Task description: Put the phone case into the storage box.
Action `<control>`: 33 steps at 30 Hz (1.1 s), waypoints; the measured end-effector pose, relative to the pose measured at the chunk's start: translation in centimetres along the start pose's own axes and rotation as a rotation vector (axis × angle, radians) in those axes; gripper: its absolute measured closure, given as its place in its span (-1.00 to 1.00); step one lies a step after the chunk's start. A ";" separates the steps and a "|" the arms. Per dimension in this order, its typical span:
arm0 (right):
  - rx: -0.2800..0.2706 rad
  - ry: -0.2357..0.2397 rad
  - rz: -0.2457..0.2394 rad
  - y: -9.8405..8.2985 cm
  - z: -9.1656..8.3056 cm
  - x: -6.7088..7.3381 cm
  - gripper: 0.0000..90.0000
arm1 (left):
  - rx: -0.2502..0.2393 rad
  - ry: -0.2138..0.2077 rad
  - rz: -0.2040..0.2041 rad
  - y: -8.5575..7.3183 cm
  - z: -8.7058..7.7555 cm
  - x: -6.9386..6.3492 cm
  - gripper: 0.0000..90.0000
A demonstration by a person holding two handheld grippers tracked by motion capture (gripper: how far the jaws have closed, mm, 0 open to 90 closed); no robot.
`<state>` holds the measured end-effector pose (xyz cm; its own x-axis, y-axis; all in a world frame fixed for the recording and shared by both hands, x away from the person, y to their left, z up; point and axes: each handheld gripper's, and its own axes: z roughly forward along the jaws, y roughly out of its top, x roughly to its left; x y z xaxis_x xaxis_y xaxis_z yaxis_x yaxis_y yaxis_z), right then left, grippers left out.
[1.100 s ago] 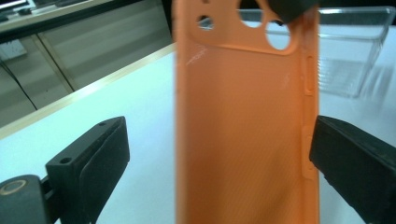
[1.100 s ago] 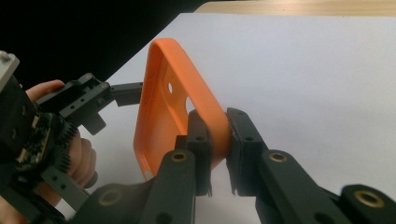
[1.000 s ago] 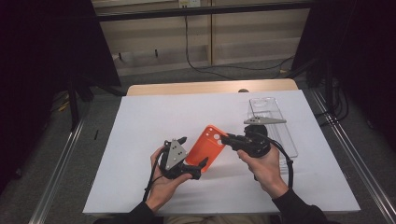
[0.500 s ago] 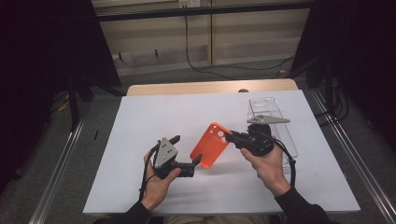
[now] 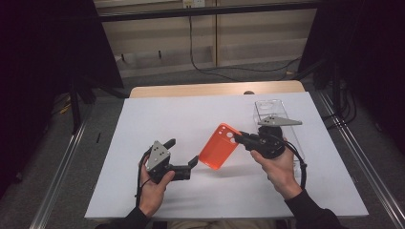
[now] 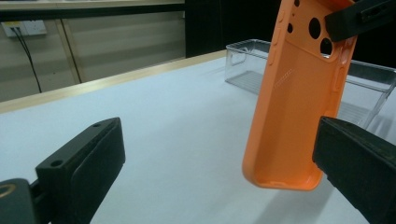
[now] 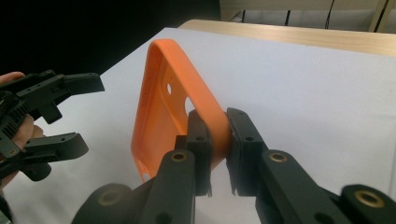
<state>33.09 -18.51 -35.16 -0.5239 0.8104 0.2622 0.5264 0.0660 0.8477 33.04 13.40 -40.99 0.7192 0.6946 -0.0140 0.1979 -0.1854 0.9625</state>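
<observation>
Right gripper (image 7: 217,135) — clamped, orange case (image 7: 159,107) aloft

Soft orange rubber phone case (image 5: 219,146): uniform orange, faint diagonal ribbing on its back. Matte black plastic right gripper (image 5: 237,138) and left gripper (image 5: 182,152), each with a grey plate. White-covered desk (image 5: 191,119), pale wood edge. Colourless clear plastic box (image 5: 267,107).

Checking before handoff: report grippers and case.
Right gripper shut on orange phone case, held off the table. Left gripper open, apart. Nothing between.
</observation>
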 end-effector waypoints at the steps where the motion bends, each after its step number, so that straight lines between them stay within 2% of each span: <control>1: -0.002 -0.005 -0.003 0.0 -0.1 -0.1 0.80 | -0.007 -0.001 0.003 0.0 0.0 0.0 -0.95; 3: -0.005 -0.008 -0.005 0.0 -0.2 -0.2 0.80 | -0.019 0.012 0.016 0.0 -0.3 0.1 -0.96; 7: -0.008 -0.018 -0.008 0.0 -0.4 -0.5 0.80 | -0.025 0.012 0.017 0.0 -0.8 0.4 -0.96; 10: -0.012 -0.024 -0.015 0.1 -0.6 -0.5 0.80 | -0.025 0.007 -0.008 -0.2 -1.1 0.8 -0.95; 11: -0.016 -0.024 -0.018 0.1 -0.6 -0.5 0.80 | -0.022 0.003 -0.004 -0.3 -1.2 0.9 -0.94; 18: -0.022 -0.026 -0.044 0.2 -0.9 -0.6 0.80 | -0.067 0.046 -0.005 -0.6 -2.1 1.4 -0.93; 22: -0.030 -0.032 -0.056 0.4 -1.2 -0.7 0.80 | -0.067 0.062 -0.033 -1.0 -2.8 2.0 -0.95; 27: -0.038 -0.038 -0.053 0.6 -1.4 -1.0 0.80 | -0.063 0.085 -0.043 -1.3 -3.7 2.5 -0.95; 33: -0.046 -0.052 -0.051 0.8 -1.9 -1.4 0.80 | -0.075 0.094 -0.035 -1.6 -5.1 3.3 -0.95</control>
<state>32.94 -20.68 -33.95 -0.5133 0.8357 0.1953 0.4677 0.0816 0.8801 31.72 19.54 -41.23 0.6464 0.7625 -0.0263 0.1695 -0.1098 0.9794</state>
